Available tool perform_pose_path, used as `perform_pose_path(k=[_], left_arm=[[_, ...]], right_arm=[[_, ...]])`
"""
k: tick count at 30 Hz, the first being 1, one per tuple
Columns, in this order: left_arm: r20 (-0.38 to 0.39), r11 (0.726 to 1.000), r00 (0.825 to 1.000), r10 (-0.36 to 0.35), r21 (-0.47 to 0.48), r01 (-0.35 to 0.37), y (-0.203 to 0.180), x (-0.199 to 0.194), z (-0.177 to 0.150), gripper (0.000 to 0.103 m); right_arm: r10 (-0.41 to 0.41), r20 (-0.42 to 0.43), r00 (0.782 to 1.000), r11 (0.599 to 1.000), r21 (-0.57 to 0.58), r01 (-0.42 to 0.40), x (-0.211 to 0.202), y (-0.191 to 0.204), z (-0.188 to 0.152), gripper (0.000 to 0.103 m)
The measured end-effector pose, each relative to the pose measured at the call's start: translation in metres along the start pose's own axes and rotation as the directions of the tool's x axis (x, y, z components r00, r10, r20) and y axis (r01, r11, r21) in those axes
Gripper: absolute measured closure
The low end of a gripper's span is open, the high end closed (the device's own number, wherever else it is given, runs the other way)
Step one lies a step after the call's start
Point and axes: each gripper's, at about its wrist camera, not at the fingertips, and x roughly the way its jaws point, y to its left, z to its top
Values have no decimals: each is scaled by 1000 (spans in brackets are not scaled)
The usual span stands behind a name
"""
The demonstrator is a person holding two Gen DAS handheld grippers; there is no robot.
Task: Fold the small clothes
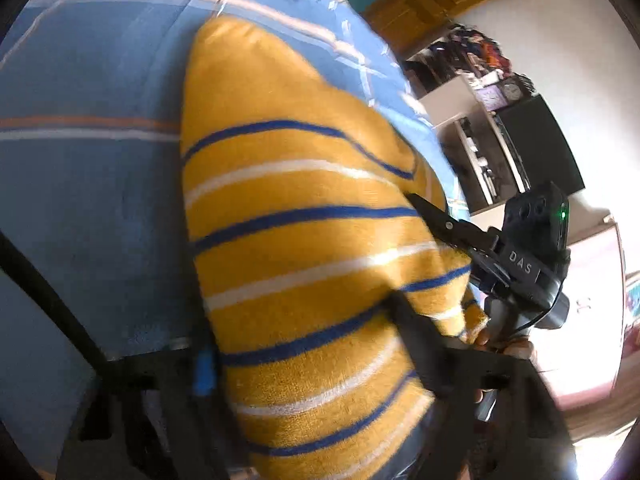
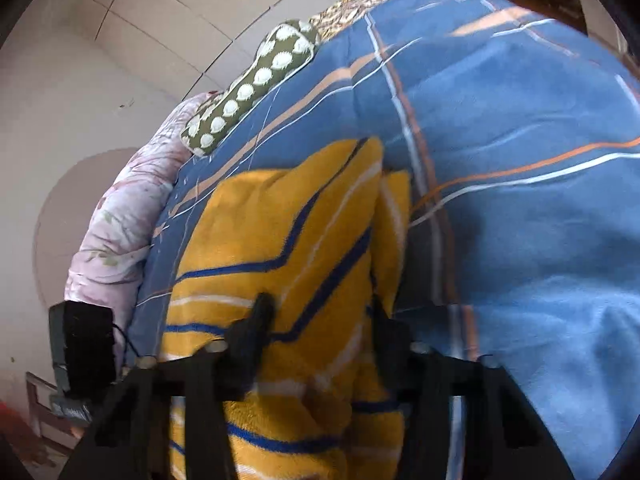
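Yellow fabric fills the space right in front of both cameras: we see a mustard garment (image 1: 312,240) with blue and white stripes, draped between the fingers of each gripper and lifted partly off the bed. Beneath and beyond it spreads the largest thing in view, a blue blanket (image 2: 520,200) crossed by thin orange and white lines, which covers the bed.

In the right wrist view a pale pink floral quilt (image 2: 116,216) hangs over the far edge of the bed, and a green cushion (image 2: 256,80) with white spots lies along the blanket's edge above it.

We see our left gripper (image 1: 300,344) with the cloth running between its two dark fingers (image 1: 416,344); we judge it clamped on the garment's lower edge. Our right gripper (image 2: 320,328) likewise has the yellow cloth bunched between its fingers (image 2: 256,328), pinching it. From the left wrist view the right gripper's pointed tip (image 1: 434,216) rests against the garment's right edge.

Farther back, past the bed, stands a white shelf unit (image 1: 472,136).
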Motion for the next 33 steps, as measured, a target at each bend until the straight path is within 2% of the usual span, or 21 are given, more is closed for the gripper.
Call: perform_pose_path(k=[2,6,8,10,12,13,14,15,17,18,20,22,23,24,26,28,30,31,33], left_arm=[[19,1000,1000,-22,-1,22,-5,-19,7,59],[105,999,994,-22,44,17,-24,-62,22,59],[120,997,993,21,69,-29,-27,-72,26,59],[114,992,990,82,82,-91,-24,-68,22,55],[69,981,981,181,57,-185,-10,-50,13,54],[43,973,973,225,40,-227,-2,-40,9,53],[26,966,966,259,19,-259,11,-30,1,43],[31,969,969,245,3,-245,18,-28,-4,36],[36,977,977,209,-48,-207,27,-32,-13,32],[40,978,979,198,-70,-195,29,-37,-16,32],[64,975,974,218,-69,-213,24,-49,-23,32],[114,965,958,263,-43,-260,14,-67,-36,33],[139,961,951,277,-34,-275,9,-76,-43,33],[162,960,946,280,-29,-279,5,-86,-52,33],[195,961,941,276,-27,-276,-7,-101,-67,33],[234,954,927,294,-21,-298,-13,-118,-85,32],[284,935,896,341,-8,-354,-20,-134,-106,30],[316,920,872,373,-2,-393,-24,-142,-117,29],[389,877,806,446,-9,-481,-24,-159,-138,23]], right_arm=[[31,20,999,999,-37,-31,-10,17,4,68],[104,88,991,989,-116,-93,-29,53,15,69],[108,116,987,983,-160,-89,-32,66,17,69],[108,105,989,986,-140,-93,-24,62,14,69],[55,80,995,993,-109,-46,-8,49,7,65],[-13,65,998,996,-91,19,3,37,-1,65],[-51,52,997,995,-79,55,9,30,-4,65],[-65,36,997,996,-63,67,14,21,-10,57],[-41,41,998,999,-12,41,10,8,-17,52],[-39,45,998,999,4,39,6,7,-18,49],[-85,67,994,996,-14,86,-8,15,-18,49],[-126,126,984,989,-58,134,-27,35,-20,54],[-125,152,980,987,-85,139,-37,46,-22,61],[-114,171,979,985,-109,134,-44,56,-25,67],[-65,181,981,984,-153,93,-54,75,-32,70],[-36,138,990,980,-188,62,-47,86,-45,71],[-79,103,992,978,-187,97,-34,83,-57,71],[-107,75,991,979,-166,118,-25,73,-66,71],[-179,29,983,974,-135,181,-15,52,-80,74]])
